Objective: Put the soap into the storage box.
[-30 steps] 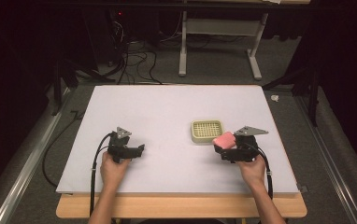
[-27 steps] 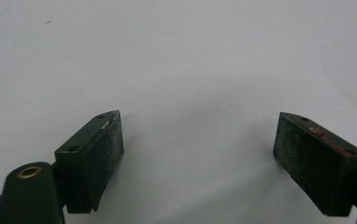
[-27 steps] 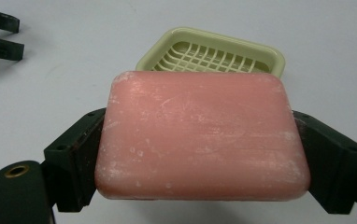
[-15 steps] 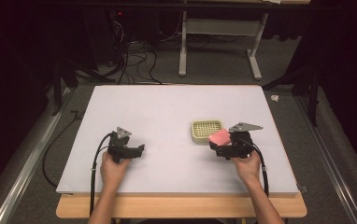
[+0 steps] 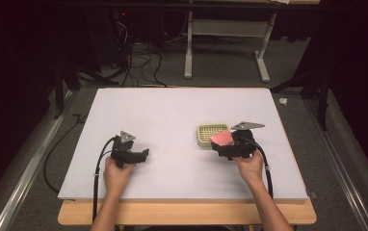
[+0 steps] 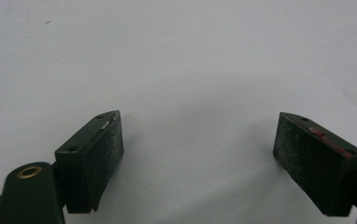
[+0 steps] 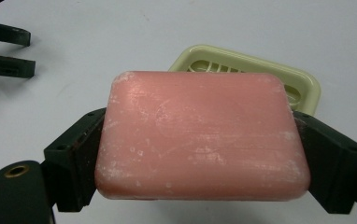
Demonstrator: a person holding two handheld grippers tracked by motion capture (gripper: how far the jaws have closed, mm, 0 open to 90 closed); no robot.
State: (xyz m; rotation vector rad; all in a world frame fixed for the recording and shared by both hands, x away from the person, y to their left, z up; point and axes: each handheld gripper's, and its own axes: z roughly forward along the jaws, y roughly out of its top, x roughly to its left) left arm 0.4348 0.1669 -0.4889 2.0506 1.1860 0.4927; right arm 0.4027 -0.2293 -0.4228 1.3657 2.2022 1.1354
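Observation:
A pink bar of soap [image 7: 200, 135] is clamped flat between the two black jaws of my right gripper [image 5: 222, 144], which is shut on it. In the high view the soap [image 5: 221, 138] hovers at the near right edge of a pale green slotted soap dish [image 5: 207, 134] on the white table. The dish [image 7: 303, 86] peeks out behind the bar in the right gripper view. My left gripper [image 5: 143, 155] rests low at the table's left front, open, with nothing between its fingers [image 6: 95, 149].
The white tabletop [image 5: 172, 115] stretches wide between and beyond both hands. The left gripper's jaws show far off at the upper left of the right gripper view. Cables and a table frame [image 5: 228, 43] lie on the dark floor behind.
My right gripper has carried the soap a little leftward and forward, closer over the dish's near right edge. The left gripper has stayed still.

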